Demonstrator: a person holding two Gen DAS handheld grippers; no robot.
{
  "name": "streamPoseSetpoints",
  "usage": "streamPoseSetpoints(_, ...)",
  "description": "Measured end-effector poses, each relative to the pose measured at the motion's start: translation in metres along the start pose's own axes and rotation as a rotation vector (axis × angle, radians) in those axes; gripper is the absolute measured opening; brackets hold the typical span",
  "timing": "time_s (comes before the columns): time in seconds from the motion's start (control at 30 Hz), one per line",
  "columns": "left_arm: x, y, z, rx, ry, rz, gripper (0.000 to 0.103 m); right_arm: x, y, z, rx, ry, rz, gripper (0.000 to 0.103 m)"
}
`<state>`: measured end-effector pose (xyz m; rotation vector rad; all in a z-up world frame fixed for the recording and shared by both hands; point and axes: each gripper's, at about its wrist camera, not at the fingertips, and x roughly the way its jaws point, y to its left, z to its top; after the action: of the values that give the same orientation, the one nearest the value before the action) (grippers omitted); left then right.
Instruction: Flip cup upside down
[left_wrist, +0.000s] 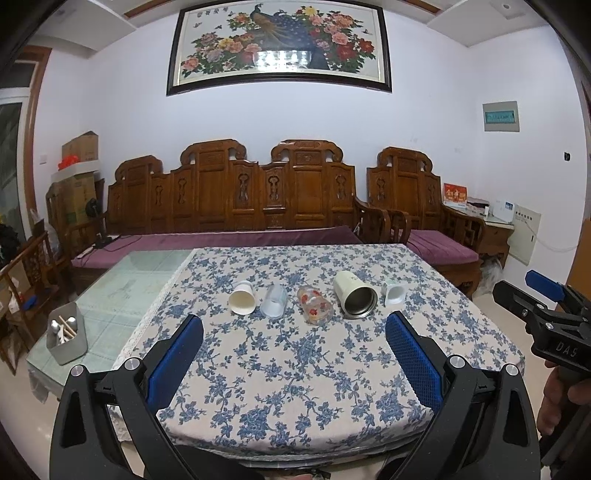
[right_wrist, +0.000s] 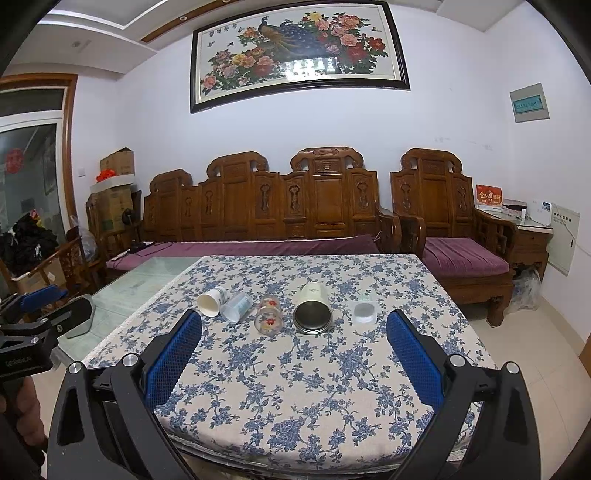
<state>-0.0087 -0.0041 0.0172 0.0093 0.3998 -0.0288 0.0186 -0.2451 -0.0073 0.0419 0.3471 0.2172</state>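
Observation:
Several cups lie on their sides in a row on the blue floral tablecloth (left_wrist: 295, 369), mouths toward me: a white paper cup (left_wrist: 242, 298) (right_wrist: 211, 301), a clear plastic cup (left_wrist: 274, 301) (right_wrist: 236, 308), a glass with red flowers (left_wrist: 314, 304) (right_wrist: 269, 315), a cream steel-lined mug (left_wrist: 354, 294) (right_wrist: 313, 308), and a small white cup (left_wrist: 394, 291) (right_wrist: 364, 311). My left gripper (left_wrist: 293, 332) is open and empty, held back from the row. My right gripper (right_wrist: 293, 332) is open and empty, also short of the cups.
A grey holder with utensils (left_wrist: 67, 339) stands on the glass table (left_wrist: 122, 288) left of the cloth. A carved wooden sofa (left_wrist: 236, 199) and armchair (left_wrist: 424, 206) stand behind. The right gripper shows at the right edge of the left view (left_wrist: 546, 317).

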Motion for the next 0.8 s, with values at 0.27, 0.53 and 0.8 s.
streamPoseSetpoints(0.27,0.0004,-0.0006,-0.0006,-0.004,-0.006,-0.003,0.095,-0.0022,0.0005,0.0022,0.0,-0.002,0.002,0.1)
streamPoseSetpoints(0.53,-0.0004,0.0005,-0.0021,-0.007,-0.009,-0.004,0.095,-0.0021,0.0008,0.0012,-0.001,-0.004,0.003,0.1)
streamPoseSetpoints(0.8,0.0011,0.002,-0.004,-0.009,-0.007,-0.003,0.095,-0.0043,0.0026,0.004,-0.003,-0.009,0.007,0.1)
